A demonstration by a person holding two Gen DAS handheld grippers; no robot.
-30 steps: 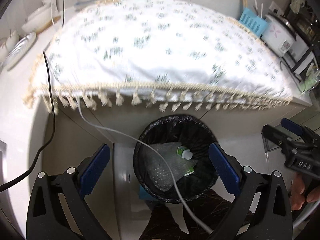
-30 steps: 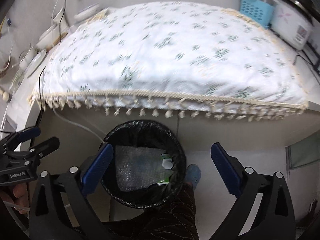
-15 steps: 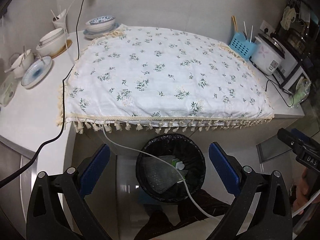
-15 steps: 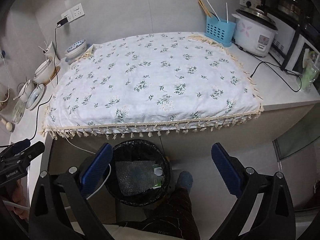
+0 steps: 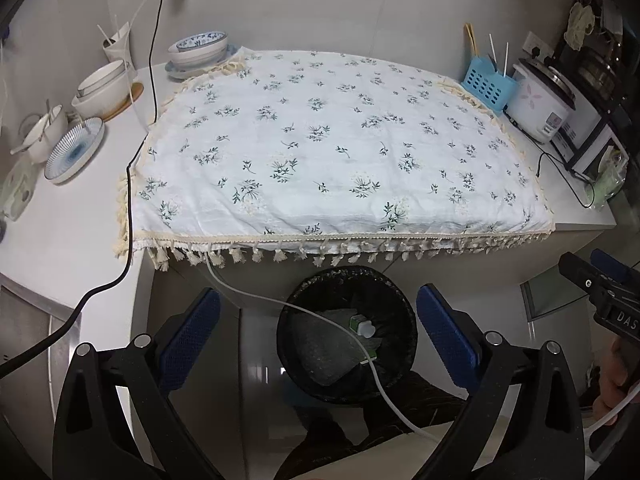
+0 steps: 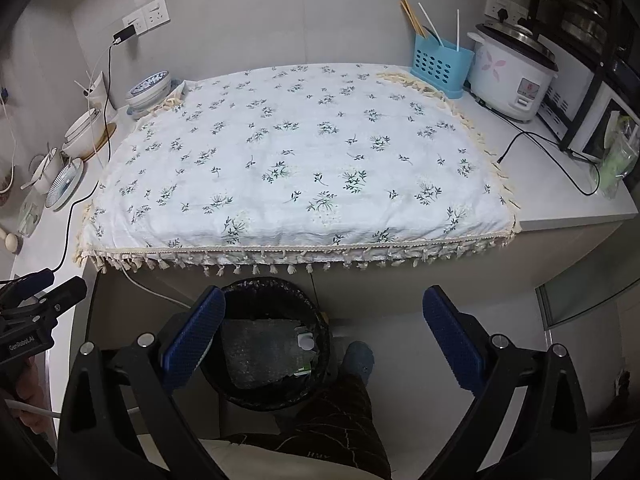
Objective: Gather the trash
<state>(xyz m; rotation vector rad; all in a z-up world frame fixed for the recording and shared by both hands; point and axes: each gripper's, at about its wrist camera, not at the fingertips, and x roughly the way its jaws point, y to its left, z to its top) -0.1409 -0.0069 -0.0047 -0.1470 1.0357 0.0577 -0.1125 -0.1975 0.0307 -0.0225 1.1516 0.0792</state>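
Standing on the floor at the lower centre of both views, a round waste bin [image 5: 347, 332] lined with a black bag is seen just below the tasselled front edge of a floral tablecloth [image 5: 332, 152]. Inside the bin, a sheet of bubble wrap [image 6: 260, 354] is laid across most of the bottom, and a small green carton [image 5: 362, 326] with a white cap is lodged against the right side of the wrap. A white cable [image 5: 304, 312] is draped over the bin's mouth in the left wrist view.

The left gripper [image 5: 318, 338] is held spread wide above the bin, with nothing between its blue pads. The right gripper [image 6: 324, 338] is likewise spread wide and carries nothing.

At the upper left of the frames, stacked white bowls [image 5: 102, 90], a blue-patterned bowl [image 5: 198, 46] on a plate and a striped blue plate [image 5: 74, 150] are set on the counter. At the upper right, a blue perforated holder [image 6: 438, 64] containing chopsticks and white straws is placed just beside a white rice cooker [image 6: 510, 76]. A green-filled plastic bag [image 6: 618, 160] is seen at the far right.
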